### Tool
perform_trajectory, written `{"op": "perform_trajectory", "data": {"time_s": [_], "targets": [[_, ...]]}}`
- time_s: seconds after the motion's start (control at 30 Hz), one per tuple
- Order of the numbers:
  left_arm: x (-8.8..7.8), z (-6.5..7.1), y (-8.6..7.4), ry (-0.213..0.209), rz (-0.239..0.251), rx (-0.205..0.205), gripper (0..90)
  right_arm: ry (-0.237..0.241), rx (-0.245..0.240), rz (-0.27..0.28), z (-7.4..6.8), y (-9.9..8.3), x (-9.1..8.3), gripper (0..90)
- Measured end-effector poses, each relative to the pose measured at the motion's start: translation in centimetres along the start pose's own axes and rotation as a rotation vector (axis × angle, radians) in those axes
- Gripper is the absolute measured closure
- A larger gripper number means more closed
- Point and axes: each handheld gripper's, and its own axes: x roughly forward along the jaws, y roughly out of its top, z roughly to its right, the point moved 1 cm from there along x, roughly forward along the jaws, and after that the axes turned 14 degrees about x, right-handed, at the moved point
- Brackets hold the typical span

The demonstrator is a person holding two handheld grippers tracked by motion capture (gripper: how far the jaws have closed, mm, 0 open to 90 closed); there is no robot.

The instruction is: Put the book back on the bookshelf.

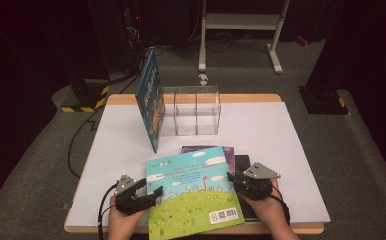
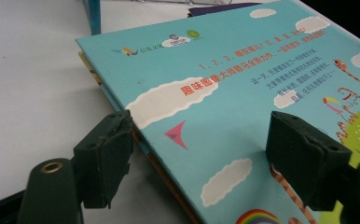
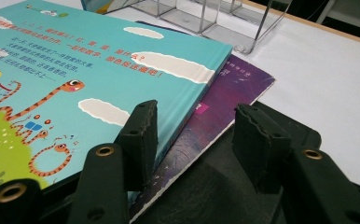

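From above, we see the sky-blue picture book (image 1: 193,192) topping a stack at the tabletop's (image 1: 271,135) near edge, left claw (image 1: 148,192) and right claw (image 1: 233,181) flanking it. Left gripper view: jaws wide, straddling its edge (not pressing). Right gripper view: jaws part-open over the purple book (image 3: 225,100).

Bright, evenly lit table (image 1: 261,130) (dark surroundings), slightly soft focus throughout.

left gripper (image 1: 153,192): black, grey plate, black cable | right gripper (image 1: 231,179): black, brass-ringed holes
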Motion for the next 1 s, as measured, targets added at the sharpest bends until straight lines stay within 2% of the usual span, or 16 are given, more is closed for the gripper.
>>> {"op": "perform_trajectory", "data": {"time_s": [0.13, 0.23, 0.33, 0.4, 0.63, 0.7, 0.8, 1.0], "targets": [[0.3, 0.0, 0.0, -0.004, -0.006, -0.011, 24.6, -0.010, -0.004, 0.002, -0.1, 0.0, -0.2, 49.8], [0.5, 0.1, 0.0, -0.004, -0.015, 0.000, 25.3, -0.017, -0.009, 0.006, -0.1, 0.0, -0.4, 49.8], [0.7, 0.3, 0.1, -0.009, -0.001, -0.008, 26.0, -0.027, -0.009, 0.006, 0.0, -0.1, -0.6, 49.8], [0.7, 0.4, 0.2, -0.014, -0.004, 0.006, 26.3, -0.031, -0.008, 0.007, 0.1, -0.2, -0.7, 49.8], [1.3, 1.2, 0.4, -0.035, 0.008, 0.010, 26.6, -0.052, 0.002, 0.008, 0.6, -0.6, -1.3, 49.7], [1.7, 1.6, 0.5, -0.052, 0.004, 0.029, 26.8, -0.070, 0.010, 0.012, 0.9, -0.9, -1.8, 49.7], [2.1, 2.0, 0.6, -0.064, 0.008, 0.030, 26.8, -0.083, 0.019, 0.014, 1.2, -1.1, -2.2, 49.8], [3.1, 2.9, 0.8, -0.093, 0.002, 0.062, 26.9, -0.110, 0.038, 0.018, 1.9, -1.7, -3.2, 49.7]]}}
